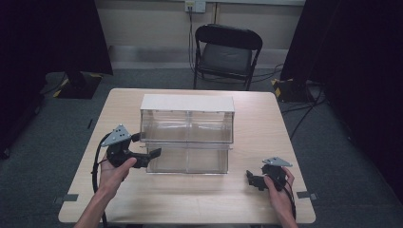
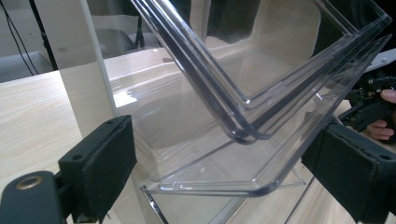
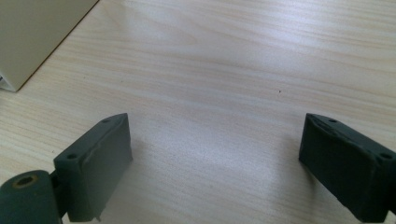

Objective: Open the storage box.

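Note:
A clear plastic bin cabinet (image 1: 187, 126) with a white top stands mid-table. Its lower clear bin (image 1: 187, 160) is tipped out toward me. My left gripper (image 1: 152, 156) is at that bin's left front corner, held in a hand. In the left gripper view its jaws stand wide apart and the left gripper (image 2: 224, 172) is open, with the bin's tilted front rim (image 2: 243, 135) between them, not pinched. My right gripper (image 1: 253, 179) hovers low over the table's front right. It is open (image 3: 215, 158) over bare wood with nothing between the jaws.
A black folding chair (image 1: 227, 52) stands behind the table. The wooden table (image 1: 190, 199) has free room in front of the cabinet. The cabinet's white side panel (image 3: 37, 32) lies to the upper left in the right gripper view. Cables run along the floor at the back right.

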`<state>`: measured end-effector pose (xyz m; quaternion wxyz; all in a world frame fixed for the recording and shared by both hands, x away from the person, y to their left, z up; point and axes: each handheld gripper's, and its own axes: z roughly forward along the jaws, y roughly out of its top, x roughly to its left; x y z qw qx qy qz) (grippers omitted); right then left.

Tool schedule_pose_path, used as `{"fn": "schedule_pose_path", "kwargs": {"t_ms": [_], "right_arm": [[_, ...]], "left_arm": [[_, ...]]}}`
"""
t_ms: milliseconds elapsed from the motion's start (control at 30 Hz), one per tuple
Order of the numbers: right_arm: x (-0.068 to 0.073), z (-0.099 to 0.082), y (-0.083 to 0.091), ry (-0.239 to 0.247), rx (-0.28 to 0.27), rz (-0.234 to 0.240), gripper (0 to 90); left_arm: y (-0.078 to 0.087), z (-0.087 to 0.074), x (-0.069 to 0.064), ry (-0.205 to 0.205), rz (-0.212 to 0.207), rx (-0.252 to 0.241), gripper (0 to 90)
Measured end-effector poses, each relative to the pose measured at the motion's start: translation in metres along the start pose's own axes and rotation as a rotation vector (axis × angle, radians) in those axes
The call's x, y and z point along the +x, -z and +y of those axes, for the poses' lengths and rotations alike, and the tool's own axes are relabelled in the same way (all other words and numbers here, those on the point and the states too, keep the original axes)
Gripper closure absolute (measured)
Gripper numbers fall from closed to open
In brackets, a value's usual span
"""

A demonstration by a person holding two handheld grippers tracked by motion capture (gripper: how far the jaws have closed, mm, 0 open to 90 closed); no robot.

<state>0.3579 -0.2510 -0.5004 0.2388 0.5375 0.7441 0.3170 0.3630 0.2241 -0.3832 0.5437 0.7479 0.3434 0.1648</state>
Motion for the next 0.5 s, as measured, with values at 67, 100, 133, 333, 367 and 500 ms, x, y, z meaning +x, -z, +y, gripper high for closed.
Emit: {"fn": "schedule_pose_path", "kwargs": {"t_ms": [67, 100, 133, 333, 367, 500], "right_arm": [[0.0000, 0.0000, 0.0000, 0.000, 0.000, 0.001, 8.6], [0.0000, 0.0001, -0.0001, 0.001, 0.000, 0.002, 8.5], [0.0000, 0.0001, -0.0001, 0.001, 0.000, 0.002, 8.5], [0.0000, 0.0001, -0.0001, 0.001, 0.000, 0.001, 8.5], [0.0000, 0.0001, -0.0001, 0.001, 0.000, 0.002, 8.5], [0.0000, 0.0001, -0.0001, 0.000, 0.001, 0.002, 8.5]], "left_arm": [[0.0003, 0.0001, 0.0000, -0.005, 0.003, 0.005, 9.9], [0.0000, -0.0001, 0.0001, -0.005, 0.001, 0.001, 9.9], [0.0000, -0.0001, 0.0001, -0.005, 0.001, 0.001, 9.9], [0.0001, 0.0001, 0.0005, -0.005, -0.001, 0.003, 9.9], [-0.0001, 0.0000, 0.0008, -0.004, -0.003, 0.003, 9.9], [0.0000, -0.0006, 0.0010, -0.008, -0.001, 0.005, 10.4]]}}
